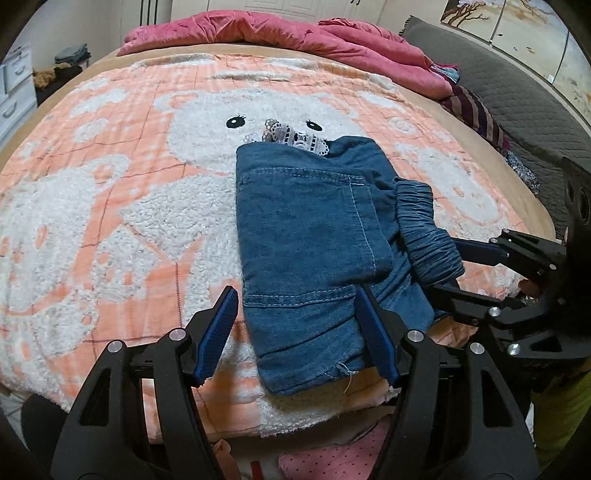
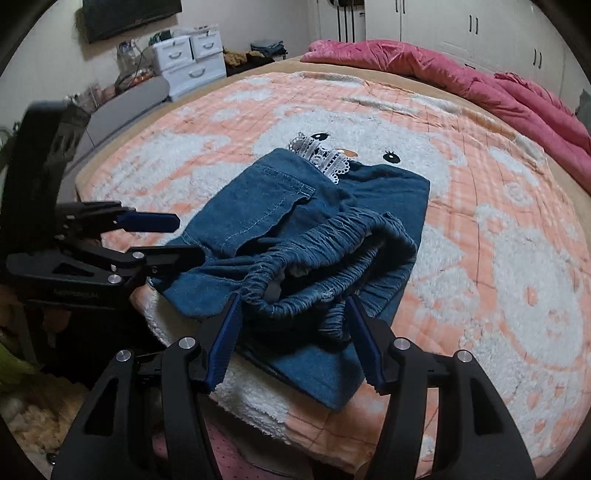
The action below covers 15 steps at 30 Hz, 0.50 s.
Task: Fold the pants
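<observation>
Blue denim pants (image 1: 306, 221) (image 2: 258, 206) lie folded into a compact bundle near the front edge of the bed. White lace trim (image 1: 291, 134) (image 2: 328, 158) pokes out at the far end. The gathered elastic waistband (image 1: 424, 221) (image 2: 332, 236) bulges on the right side. My left gripper (image 1: 295, 291) (image 2: 188, 238) stands open over the bundle's near left end, and its pads do not press the cloth. My right gripper (image 2: 293, 297) (image 1: 443, 267) is open too, its jaws straddling the waistband without squeezing it.
A peach blanket with a white bear pattern (image 1: 110, 184) (image 2: 517, 258) covers the bed. A crumpled pink duvet (image 1: 258, 29) (image 2: 480, 74) lies along the far side. White drawers (image 2: 188, 62) stand beyond the bed. Pink dotted fabric (image 1: 332, 458) hangs below the near edge.
</observation>
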{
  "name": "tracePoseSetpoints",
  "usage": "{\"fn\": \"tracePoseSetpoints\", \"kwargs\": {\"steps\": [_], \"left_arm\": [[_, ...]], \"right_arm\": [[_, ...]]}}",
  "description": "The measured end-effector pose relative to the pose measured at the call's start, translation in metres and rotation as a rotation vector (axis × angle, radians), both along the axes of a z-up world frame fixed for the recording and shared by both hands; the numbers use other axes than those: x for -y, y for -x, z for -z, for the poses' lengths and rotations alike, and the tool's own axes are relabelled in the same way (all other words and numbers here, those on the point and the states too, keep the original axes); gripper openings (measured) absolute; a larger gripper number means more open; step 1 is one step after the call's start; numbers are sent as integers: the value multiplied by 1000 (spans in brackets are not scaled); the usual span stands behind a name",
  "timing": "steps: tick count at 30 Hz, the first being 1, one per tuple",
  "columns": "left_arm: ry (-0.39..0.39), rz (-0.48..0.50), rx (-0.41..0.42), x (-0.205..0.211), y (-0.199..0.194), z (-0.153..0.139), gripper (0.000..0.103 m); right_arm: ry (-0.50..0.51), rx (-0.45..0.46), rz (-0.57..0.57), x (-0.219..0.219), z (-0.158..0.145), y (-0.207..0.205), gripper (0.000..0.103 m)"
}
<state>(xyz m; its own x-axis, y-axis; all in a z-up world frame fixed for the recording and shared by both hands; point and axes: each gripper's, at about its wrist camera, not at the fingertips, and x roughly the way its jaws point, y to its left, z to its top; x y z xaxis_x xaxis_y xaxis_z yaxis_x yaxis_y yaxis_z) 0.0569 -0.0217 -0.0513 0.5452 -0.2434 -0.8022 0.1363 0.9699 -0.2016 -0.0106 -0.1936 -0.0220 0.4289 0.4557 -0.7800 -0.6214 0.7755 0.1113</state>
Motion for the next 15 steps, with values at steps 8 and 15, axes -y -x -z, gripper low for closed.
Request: {"fn": "tracePoseSetpoints", "kwargs": {"steps": [8,15], "left_arm": [[0,-8,20,-4,-2,-11,70],[-16,-23,38,-9,-11,-18,78]], "right_arm": [[-150,29,63,34,-30,1,66],[-192,40,165,58,-39,-11,73]]}}
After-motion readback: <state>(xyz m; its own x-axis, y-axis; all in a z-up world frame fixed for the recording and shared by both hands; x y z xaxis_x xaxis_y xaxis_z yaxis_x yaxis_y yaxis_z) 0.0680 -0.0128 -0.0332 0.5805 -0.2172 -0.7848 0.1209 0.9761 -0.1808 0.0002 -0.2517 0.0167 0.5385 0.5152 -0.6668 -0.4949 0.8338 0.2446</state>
